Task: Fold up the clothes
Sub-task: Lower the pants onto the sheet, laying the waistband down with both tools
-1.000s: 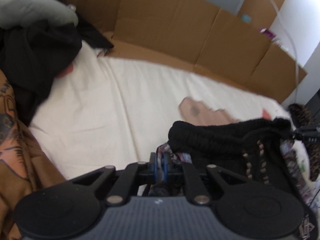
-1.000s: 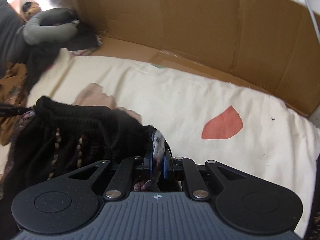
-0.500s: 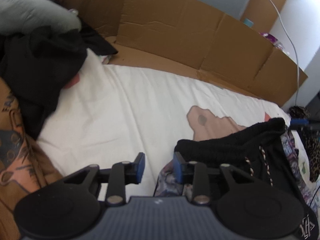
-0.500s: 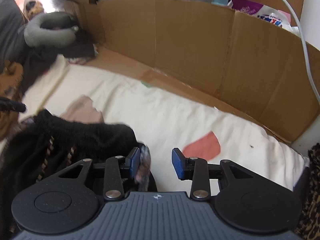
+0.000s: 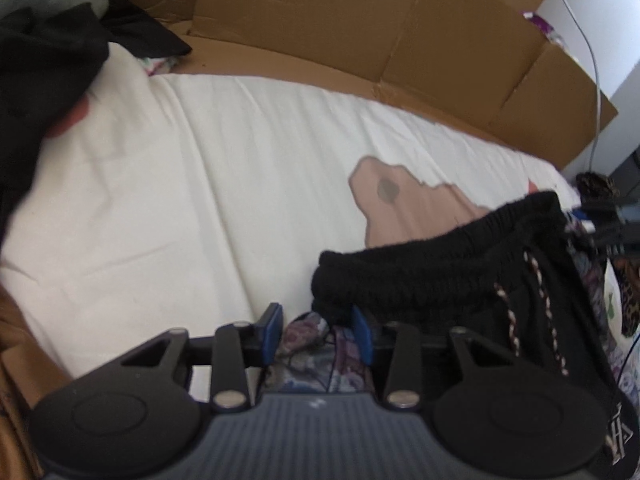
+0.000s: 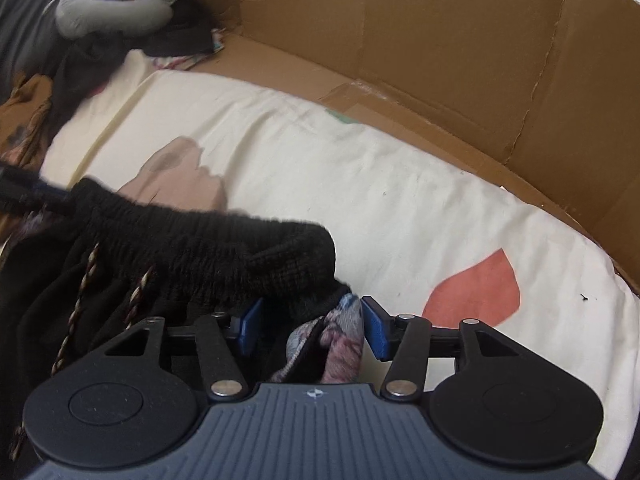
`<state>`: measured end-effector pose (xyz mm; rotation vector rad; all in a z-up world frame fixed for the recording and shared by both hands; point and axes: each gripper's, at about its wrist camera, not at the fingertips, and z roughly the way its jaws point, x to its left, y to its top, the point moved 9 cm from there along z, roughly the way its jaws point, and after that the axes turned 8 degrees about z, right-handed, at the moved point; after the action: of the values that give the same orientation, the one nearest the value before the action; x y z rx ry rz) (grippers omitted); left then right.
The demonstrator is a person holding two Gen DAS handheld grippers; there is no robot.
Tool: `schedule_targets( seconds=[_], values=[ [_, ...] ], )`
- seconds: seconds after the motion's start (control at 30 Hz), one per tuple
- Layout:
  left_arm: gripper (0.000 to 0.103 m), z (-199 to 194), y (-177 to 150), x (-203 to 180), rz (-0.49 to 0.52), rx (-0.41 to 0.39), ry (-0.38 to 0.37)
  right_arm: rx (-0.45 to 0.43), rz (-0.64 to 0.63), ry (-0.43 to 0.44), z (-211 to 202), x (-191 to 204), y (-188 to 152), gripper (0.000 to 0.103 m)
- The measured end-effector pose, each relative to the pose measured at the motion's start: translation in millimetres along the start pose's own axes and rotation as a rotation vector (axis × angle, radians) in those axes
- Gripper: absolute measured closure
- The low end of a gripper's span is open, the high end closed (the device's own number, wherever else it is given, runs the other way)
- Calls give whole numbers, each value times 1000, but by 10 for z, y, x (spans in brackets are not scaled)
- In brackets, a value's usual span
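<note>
Left wrist view: left gripper (image 5: 316, 334) stands open, blue pads apart, with the left end of the black shorts (image 5: 452, 280) lying loose between them — nothing pinched. Right wrist view: right gripper (image 6: 310, 326) likewise spread wide, the shorts' (image 6: 192, 248) other waistband corner and a flap of patterned lining sitting between the pads. The garment lies on the cream sheet (image 5: 208, 184) toward its near edge, well short of the cardboard wall (image 6: 400, 32) along the far edge (a clothes pile (image 5: 44, 64) sits at the far left corner). Waistband's long axis runs left–right, spanning tool to tool; each gripper is nearest its own end, so a next fold would likely go across that axis.
</note>
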<state>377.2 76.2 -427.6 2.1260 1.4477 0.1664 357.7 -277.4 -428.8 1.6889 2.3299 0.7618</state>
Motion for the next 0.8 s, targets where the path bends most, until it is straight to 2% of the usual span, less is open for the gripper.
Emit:
schedule_targets(
  seconds=[0.1,0.2,0.23,0.27,0.33,0.47,0.67,0.8],
  values=[
    [56,16,-38,-35,10,-4,1,-40,54,4,42,-51,69,44],
    [56,34,-69,-51,19,-6,2,-32,68,4,143,-74,41,46],
    [56,32,-70,-51,19,-4,0,-32,69,7,165,-74,33,49],
    [57,24,-63,-60,32,-1,3,-32,72,18,180,-64,33,61],
    [77,6,-47,-80,61,5,11,-33,70,37,190,-24,36,71],
    [85,-138,28,-184,117,-43,54,-35,32,24,90,74,76,85],
    [87,-425,332,-134,133,-163,108,-107,17,9,-174,123,281,86],
    [87,-506,544,-58,140,-204,154,-161,12,-8,-277,165,466,87]
  ],
)
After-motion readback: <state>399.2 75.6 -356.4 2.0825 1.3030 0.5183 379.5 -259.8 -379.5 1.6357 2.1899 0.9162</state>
